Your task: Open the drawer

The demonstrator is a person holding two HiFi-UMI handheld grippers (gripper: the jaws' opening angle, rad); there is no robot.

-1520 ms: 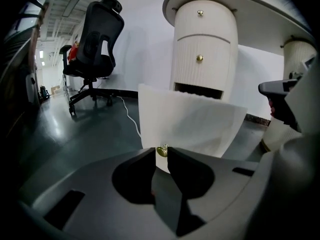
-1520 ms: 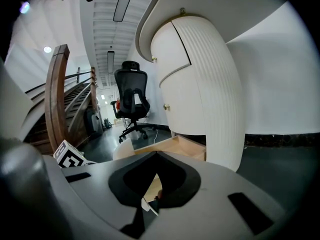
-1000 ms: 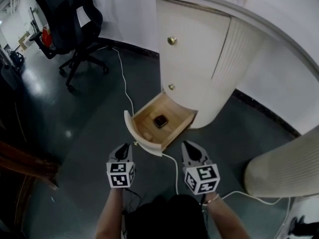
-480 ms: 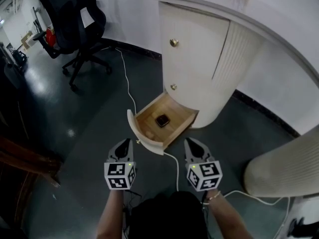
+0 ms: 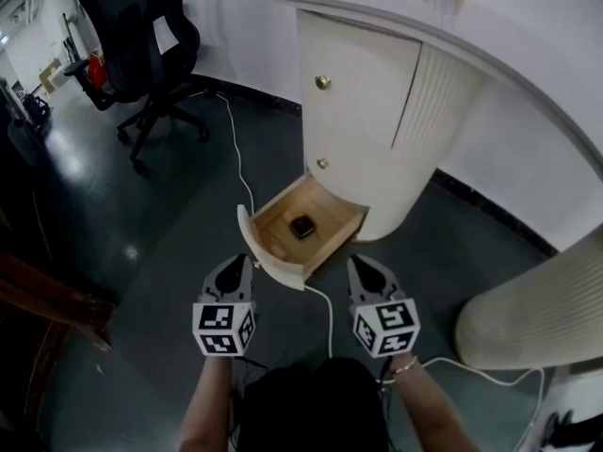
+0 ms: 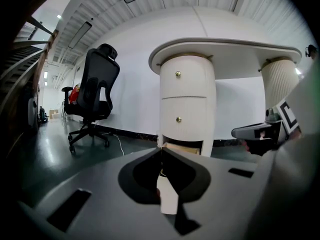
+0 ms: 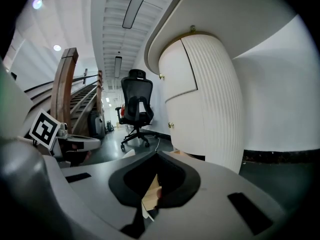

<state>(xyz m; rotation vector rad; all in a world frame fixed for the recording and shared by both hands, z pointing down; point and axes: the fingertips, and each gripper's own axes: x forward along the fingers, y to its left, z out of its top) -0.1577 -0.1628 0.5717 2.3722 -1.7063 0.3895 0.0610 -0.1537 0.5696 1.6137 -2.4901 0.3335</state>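
Head view has the drawer at the foot of the rounded cabinet, drawn well out over the floor, so the opening looks done or nearly so. It is the lowest of three fronts; the two above it are shut, each with a small brass knob. Its wooden inside is bare except for one small dark thing lying near the middle. Its long axis, the line it slides on, runs from the cabinet down and to the left in this view, towards the person.

Both grippers hang just short of the curved front panel, touching nothing, with the drawer ahead of them and between them. The left gripper sits just beside the panel's left end and is the nearer of the two. Its fingers have just been closing and now meet with nothing between them. The right gripper stands a little off the drawer's right corner, its fingers also together and empty.

Any further pull would have to follow that slide line back towards the person, and the left gripper is better placed for it.

A white cable trails across the floor from under the drawer between the grippers. An office chair stands well apart at the upper left, and the bench top overhangs the cabinet.
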